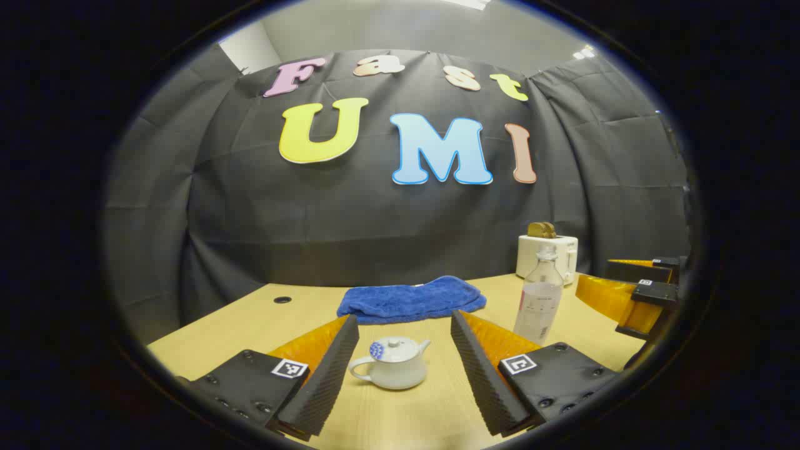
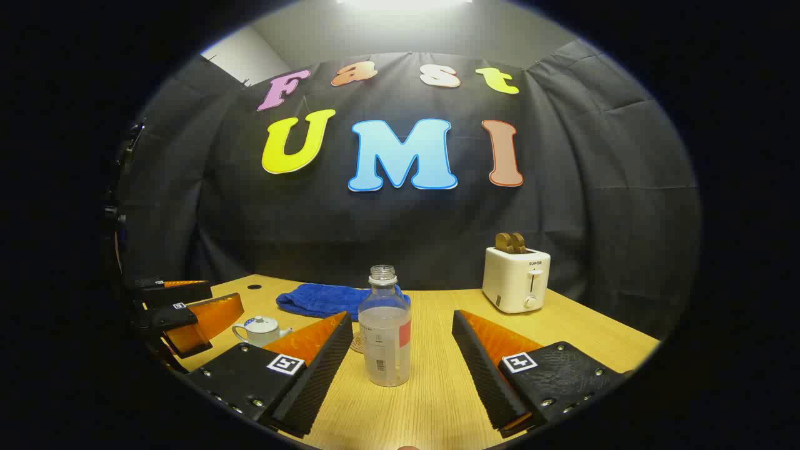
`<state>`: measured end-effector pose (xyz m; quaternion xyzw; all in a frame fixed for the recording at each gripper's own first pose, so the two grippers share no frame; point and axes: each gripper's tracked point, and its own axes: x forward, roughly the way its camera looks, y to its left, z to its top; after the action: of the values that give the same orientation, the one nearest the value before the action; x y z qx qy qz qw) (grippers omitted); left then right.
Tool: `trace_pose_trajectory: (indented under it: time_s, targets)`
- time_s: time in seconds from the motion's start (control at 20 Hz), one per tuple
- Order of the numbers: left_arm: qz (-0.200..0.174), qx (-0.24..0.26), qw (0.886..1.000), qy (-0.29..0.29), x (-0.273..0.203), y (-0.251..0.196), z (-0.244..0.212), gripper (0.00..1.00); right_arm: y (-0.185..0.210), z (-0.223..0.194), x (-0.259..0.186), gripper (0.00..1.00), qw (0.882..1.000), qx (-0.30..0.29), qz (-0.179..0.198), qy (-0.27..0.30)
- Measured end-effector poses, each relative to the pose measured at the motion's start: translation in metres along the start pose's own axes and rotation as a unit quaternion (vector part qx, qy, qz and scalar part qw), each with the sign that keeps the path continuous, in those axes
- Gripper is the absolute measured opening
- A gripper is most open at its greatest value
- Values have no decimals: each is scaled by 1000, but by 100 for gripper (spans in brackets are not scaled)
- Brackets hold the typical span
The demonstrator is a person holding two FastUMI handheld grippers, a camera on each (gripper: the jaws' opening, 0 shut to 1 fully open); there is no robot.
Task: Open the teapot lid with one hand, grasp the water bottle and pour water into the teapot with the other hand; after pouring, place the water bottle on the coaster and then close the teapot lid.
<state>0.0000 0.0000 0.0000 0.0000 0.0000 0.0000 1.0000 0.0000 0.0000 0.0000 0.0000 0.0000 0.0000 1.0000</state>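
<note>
A small white teapot [image 1: 390,365] with its lid [image 1: 394,344] on stands on the wooden table between the fingers of my left gripper [image 1: 404,317], which is open and does not touch it. A clear, uncapped water bottle [image 2: 386,331], partly filled, stands upright between the spread fingers of my right gripper [image 2: 402,315], also open and apart from it. A pale round coaster [image 2: 357,342] peeks out just behind the bottle's left side. The left gripper view has the bottle [image 1: 539,300] to the right of the teapot, with the right gripper [image 1: 609,281] beyond it. The right gripper view has the teapot [image 2: 259,329] and left gripper [image 2: 222,295] far left.
A folded blue towel [image 1: 412,299] lies behind the teapot toward the back wall. A white toaster [image 2: 515,278] with toast in its slots stands at the back right. A small round hole [image 1: 282,300] sits in the tabletop at the back left.
</note>
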Motion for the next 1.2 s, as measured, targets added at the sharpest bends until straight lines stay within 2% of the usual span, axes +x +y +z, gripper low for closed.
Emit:
trace_pose_trajectory:
  time_s: [0.65,1.15,1.2]
  targets:
    - [-2,-10,1000,15,13,2,-12,100,-3,-4,3,99,1000,9,-1,6]
    - [1,-9,998,58,68,12,-46,100,-14,-18,5,99,999,26,-7,21]
    - [0,-9,998,61,73,13,-48,97,-17,-19,6,99,999,29,-9,23]
